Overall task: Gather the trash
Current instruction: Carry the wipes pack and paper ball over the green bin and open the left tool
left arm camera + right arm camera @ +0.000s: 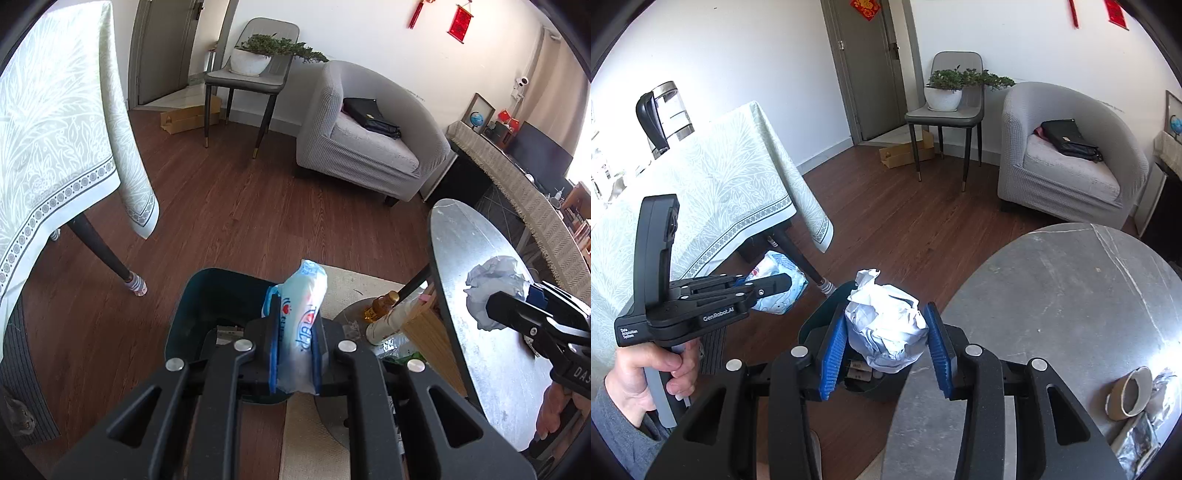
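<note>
Left gripper (295, 332) clamped on a tissue packet (301, 317) above the dark bin (207, 295); right gripper (886, 328) squeezing crumpled paper (886, 328) at the round table's (1071, 295) edge; only the right view shows a tape roll (1128, 393); only the left, a bottle (380, 306)

Home living room; grey armchair (1071, 155); clothed dining table (713, 184) (wood floor)

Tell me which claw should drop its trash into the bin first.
Left, probably. The left claw holds the tissue packet right over the dark bin; the right claw grips the crumpled paper nearer the bin's edge.
</note>
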Available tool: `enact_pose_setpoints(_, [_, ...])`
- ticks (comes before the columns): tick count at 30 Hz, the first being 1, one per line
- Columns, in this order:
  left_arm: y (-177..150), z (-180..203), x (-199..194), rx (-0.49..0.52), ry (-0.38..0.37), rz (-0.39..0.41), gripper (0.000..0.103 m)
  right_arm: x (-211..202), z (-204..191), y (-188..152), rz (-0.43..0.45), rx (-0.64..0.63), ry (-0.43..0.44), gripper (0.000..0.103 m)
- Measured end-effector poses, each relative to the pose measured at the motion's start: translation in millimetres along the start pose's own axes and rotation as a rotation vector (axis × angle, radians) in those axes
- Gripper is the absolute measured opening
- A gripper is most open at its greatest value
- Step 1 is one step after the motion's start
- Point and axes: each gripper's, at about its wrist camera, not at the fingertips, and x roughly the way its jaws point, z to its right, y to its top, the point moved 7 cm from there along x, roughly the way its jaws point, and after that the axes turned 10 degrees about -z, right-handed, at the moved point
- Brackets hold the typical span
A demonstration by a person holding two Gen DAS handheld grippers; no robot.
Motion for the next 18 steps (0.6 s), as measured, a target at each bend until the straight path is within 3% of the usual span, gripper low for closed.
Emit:
enact_pose_setpoints(7, [-14.2,-37.8,23.3,-0.069,-0.007,-0.059,0.015,40.1,-39.0,3.1,-0.053,-0.001,0.045,0.042])
enact_pose_setpoints(18, [-39.3,-88.2,75.6,-0.159,0.013,-0.18,0.016,92.7,-70.0,-14.5,-0.158,-0.063,0.034,0.042])
